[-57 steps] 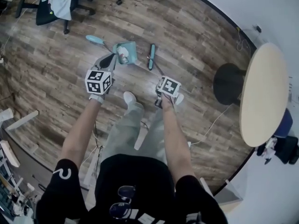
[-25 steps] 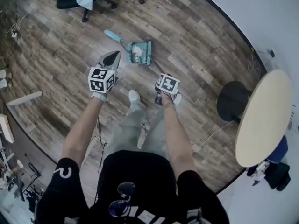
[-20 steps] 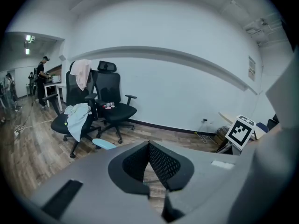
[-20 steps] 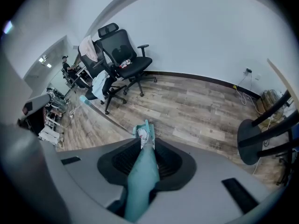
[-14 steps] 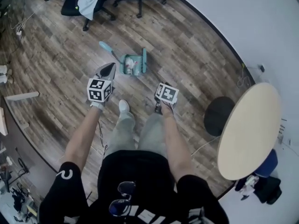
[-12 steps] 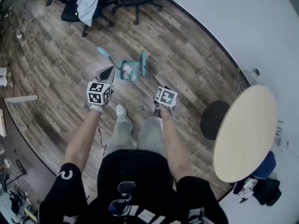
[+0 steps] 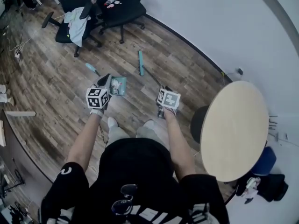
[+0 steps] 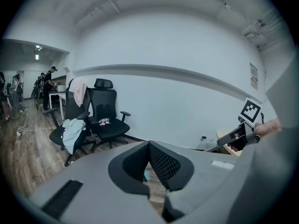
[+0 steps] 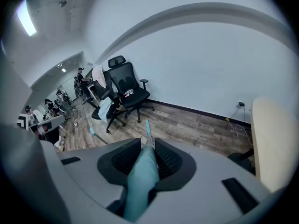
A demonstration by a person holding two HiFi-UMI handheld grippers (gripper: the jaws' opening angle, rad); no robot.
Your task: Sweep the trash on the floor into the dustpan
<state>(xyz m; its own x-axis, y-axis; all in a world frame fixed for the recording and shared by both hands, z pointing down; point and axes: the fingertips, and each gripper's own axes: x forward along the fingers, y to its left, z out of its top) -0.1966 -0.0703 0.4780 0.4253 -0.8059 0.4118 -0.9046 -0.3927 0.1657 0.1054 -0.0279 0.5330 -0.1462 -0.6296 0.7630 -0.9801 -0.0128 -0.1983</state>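
A teal dustpan [image 7: 118, 86] lies on the wood floor, its handle [image 7: 91, 68] pointing up-left, with pale scraps inside. My left gripper [image 7: 105, 81] hovers just left of the pan with its jaws closed and nothing between them; its own view [image 8: 149, 146] shows only a teal sliver past the tips. My right gripper [image 7: 163, 91] is shut on the teal broom handle [image 9: 140, 181]. The broom's stick runs out to the brush head [image 7: 140, 62], which sits apart from the pan, nearer the wall. The right gripper view shows that brush head [image 9: 147, 126] and the pan's handle [image 9: 93, 132].
Two black office chairs [image 7: 117, 8] stand at the back, one draped with clothes [image 7: 72, 24]. A round pale table [image 7: 233, 129] on a black base [image 7: 198, 122] is at my right. The white wall [image 7: 210, 22] is close ahead. People stand far off [image 8: 46, 80].
The brush head was against the pan's mouth half a second ago; now it is away from it, toward the wall. My left gripper has come right beside the pan. The head view has tilted up.
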